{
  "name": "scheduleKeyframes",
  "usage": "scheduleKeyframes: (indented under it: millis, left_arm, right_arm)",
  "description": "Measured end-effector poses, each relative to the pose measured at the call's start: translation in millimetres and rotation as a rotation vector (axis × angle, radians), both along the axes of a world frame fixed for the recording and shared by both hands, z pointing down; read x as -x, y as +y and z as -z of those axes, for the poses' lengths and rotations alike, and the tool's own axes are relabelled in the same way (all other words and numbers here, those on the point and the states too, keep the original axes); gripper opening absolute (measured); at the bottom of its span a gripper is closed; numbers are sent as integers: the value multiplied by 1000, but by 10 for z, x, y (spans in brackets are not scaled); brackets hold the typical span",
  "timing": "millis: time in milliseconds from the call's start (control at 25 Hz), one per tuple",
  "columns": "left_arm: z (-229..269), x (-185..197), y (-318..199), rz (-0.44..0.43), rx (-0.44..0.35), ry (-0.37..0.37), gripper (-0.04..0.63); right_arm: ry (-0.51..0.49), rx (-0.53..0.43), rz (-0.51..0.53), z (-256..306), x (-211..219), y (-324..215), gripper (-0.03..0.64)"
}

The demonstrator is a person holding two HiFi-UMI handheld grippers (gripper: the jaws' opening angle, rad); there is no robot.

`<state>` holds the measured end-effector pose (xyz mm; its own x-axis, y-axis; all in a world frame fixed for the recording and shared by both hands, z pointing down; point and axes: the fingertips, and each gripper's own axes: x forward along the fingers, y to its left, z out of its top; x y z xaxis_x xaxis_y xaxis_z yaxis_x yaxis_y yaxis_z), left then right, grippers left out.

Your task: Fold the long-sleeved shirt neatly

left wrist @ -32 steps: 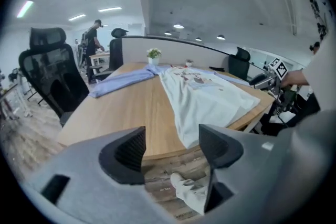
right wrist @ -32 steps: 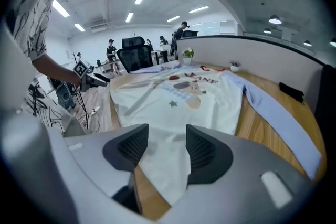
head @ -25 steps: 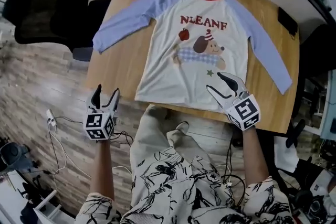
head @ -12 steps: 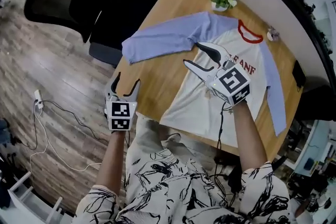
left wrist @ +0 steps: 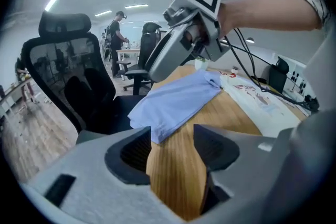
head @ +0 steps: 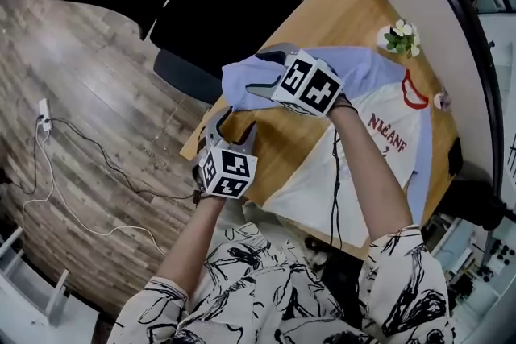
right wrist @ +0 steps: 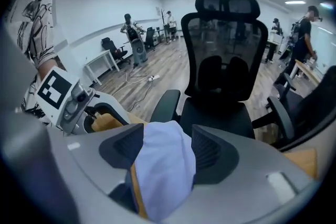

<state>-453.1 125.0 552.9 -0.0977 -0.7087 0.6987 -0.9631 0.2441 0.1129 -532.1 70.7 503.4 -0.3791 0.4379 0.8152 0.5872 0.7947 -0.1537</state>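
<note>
A white power strip (head: 44, 113) lies on the wood floor at far left of the head view, and a black office chair (head: 218, 12) stands against the corner of the wooden table (head: 294, 137). The left gripper (head: 236, 127) hovers over that near corner. Its own view shows the jaws spread, having just been narrowing, with only bare wood between them.

Just ahead lies the pale blue sleeve (head: 242, 76) of the long-sleeved shirt (head: 379, 165), stretched flat across the table toward the chair with its cuff at the edge. The right gripper (head: 258, 76) reaches across to that cuff.

From above, the marker cube on the right gripper covers much of its jaws. The right gripper view supplies what the head view cannot: the jaws are parted, having just been widening, and the blue cuff is bunched in the gap, not visibly squeezed.

The shirt's white body, red collar and printed front spread to the right; the head view alone takes in all of them. A small pot of flowers (head: 399, 38) stands at the table's far edge. Only the gripper views take in the people (left wrist: 116, 34) standing in the room beyond.
</note>
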Motion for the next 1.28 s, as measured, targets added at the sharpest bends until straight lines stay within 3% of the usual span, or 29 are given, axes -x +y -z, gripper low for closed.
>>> scheduleKeyframes:
  millis: [160, 240, 320, 640, 840, 880, 920, 1080, 1280]
  left_arm:
    - [-157, 210, -58, 29, 50, 26, 193]
    - [-199, 331, -68, 29, 74, 1, 80]
    - [-201, 397, -74, 29, 75, -12, 31]
    - [-134, 272, -41, -34, 76, -121, 26]
    - [-148, 256, -37, -50, 77, -148, 26]
    - [-155, 262, -33, -51, 76, -149, 26]
    - [-163, 268, -30, -52, 77, -149, 26]
    - [-163, 315, -44, -55, 79, -149, 26]
    - [-91, 459, -63, -9, 48, -118, 26]
  right_arm:
    - [64, 7, 55, -251, 304, 77, 299]
    - [120, 19, 89, -398, 429, 122, 298]
    - [194, 42, 120, -551, 509, 170, 297]
    - [554, 114, 238, -888, 409, 358, 256]
    - [753, 57, 280, -961, 317, 362, 116]
    - [772, 39, 295, -976, 292, 360, 61]
    - [778, 23, 307, -993, 281, 357, 16]
    - [732, 20, 321, -969, 324, 346, 15]
    - [570, 110, 208, -733, 520, 254, 15]
